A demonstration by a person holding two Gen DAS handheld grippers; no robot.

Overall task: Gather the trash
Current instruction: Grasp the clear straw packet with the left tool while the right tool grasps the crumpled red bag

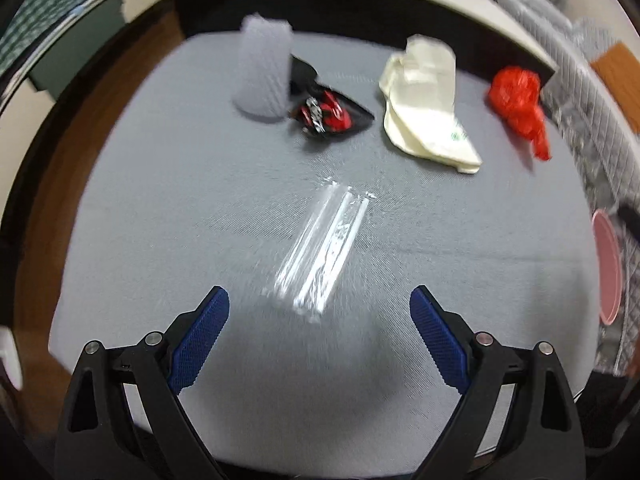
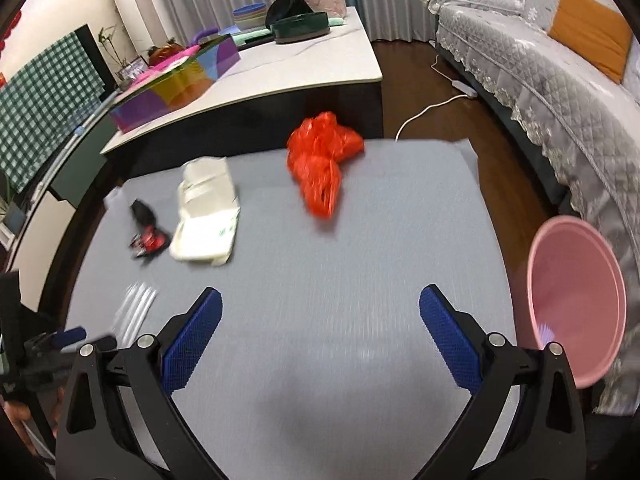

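Trash lies on a grey cloth table (image 1: 160, 240) (image 2: 360, 260). A clear plastic wrapper (image 1: 324, 252) (image 2: 136, 312) lies just ahead of my open left gripper (image 1: 320, 304). Farther back are a grey foam net sleeve (image 1: 264, 72), a black and red snack wrapper (image 1: 328, 114) (image 2: 146, 236), a cream plastic bag (image 1: 424, 108) (image 2: 208, 216) and a crumpled red plastic bag (image 1: 518, 100) (image 2: 324, 164). My right gripper (image 2: 320, 312) stands open over bare cloth, with nothing between its fingers. The left gripper (image 2: 76, 338) also shows at the left edge of the right wrist view.
A pink plastic basin (image 2: 576, 304) (image 1: 608, 264) stands off the table's right edge. A grey quilted sofa (image 2: 540, 64) runs along the right. Behind the table is a white counter (image 2: 280, 68) with a colourful box (image 2: 180, 80) and dishes. Dark wood floor (image 2: 420, 92) lies between.
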